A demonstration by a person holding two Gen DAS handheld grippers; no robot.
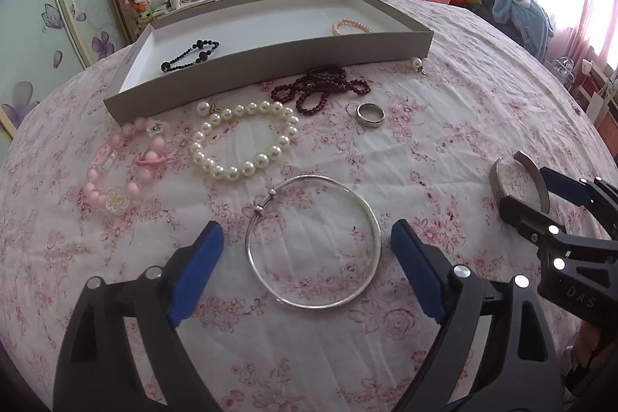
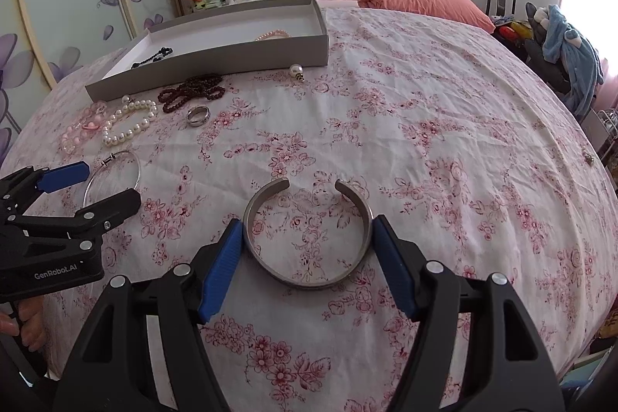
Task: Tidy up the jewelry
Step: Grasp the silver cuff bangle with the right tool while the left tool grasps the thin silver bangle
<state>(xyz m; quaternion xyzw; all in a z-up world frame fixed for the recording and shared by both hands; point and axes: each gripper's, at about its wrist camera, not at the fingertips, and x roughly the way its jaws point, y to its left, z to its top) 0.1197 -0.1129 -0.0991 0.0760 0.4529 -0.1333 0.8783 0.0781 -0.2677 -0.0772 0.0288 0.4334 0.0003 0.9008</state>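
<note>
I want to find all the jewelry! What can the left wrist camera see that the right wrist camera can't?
Only the left view shows the thin bangle whole, between the open left gripper's fingers without touching them. Only the right view shows the cuff whole, with the right gripper's pads against its sides. Both show the tray, pearl bracelet, red beads and ring.

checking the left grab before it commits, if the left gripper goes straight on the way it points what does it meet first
Most likely the thin silver bangle, lying flat on the floral bedspread between the open fingers of the left gripper. Depth is unclear, so the fingertips may touch the fabric beside it.
</note>
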